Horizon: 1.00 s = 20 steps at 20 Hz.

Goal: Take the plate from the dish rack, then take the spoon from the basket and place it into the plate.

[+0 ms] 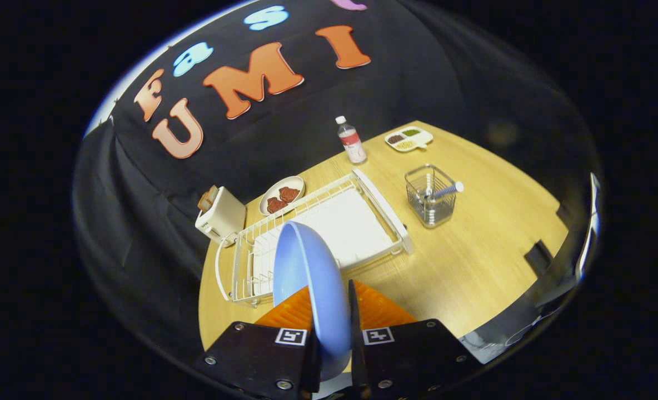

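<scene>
blue and smooth, the plate (309, 278) stands on edge between the fingers (334, 322) in the gripper view, clamped from both sides so its rim rises up ahead of them. it is held above the near end of the white wire dish rack (362, 219), which lies on the wooden table (484, 244) just beyond the fingers and holds nothing else that i can see.

beyond the rack to the right stands a wire basket (430, 197), and the spoon (445, 190) leans in it with its handle poking out over the rim toward the right. the basket sits well apart from the plate.

at the far left corner of the rack there is a cream toaster (222, 215) with a slice of bread sticking up from it, and beside that a small oval dish (282, 195) with brown pieces of food on it. further back a clear bottle (351, 141) with a white cap stands upright, and near the far edge of the table rests a divided tray (408, 139) with bits of food in its compartments.
</scene>
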Each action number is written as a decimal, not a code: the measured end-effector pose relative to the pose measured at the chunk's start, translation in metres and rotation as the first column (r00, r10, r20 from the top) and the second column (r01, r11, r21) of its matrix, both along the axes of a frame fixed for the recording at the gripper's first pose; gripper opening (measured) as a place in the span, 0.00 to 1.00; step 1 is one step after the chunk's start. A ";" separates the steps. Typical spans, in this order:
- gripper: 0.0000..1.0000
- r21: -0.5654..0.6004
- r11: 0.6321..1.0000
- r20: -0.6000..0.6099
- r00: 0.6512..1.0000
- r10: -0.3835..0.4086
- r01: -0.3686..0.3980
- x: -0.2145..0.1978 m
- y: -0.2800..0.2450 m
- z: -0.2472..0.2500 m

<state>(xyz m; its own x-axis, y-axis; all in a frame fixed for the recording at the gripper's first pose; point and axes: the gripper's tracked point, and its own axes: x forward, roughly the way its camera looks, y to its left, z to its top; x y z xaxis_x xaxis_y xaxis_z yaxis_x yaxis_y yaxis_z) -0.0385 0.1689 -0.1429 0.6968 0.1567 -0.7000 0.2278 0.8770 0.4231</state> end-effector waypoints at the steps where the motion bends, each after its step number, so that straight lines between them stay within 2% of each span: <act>1: 0.22 0.034 0.999 -0.023 1.000 -0.017 0.018 -0.011 -0.003 -0.013; 6: 0.22 0.196 0.977 -0.097 0.993 -0.069 0.087 -0.045 0.000 -0.063; 8: 0.22 0.249 0.963 -0.116 0.990 -0.080 0.107 -0.046 0.006 -0.081; 16: 0.22 0.355 0.925 -0.133 0.987 -0.093 0.135 -0.017 0.021 -0.128; 20: 0.23 0.351 0.927 -0.161 0.984 -0.079 0.132 -0.015 0.022 -0.143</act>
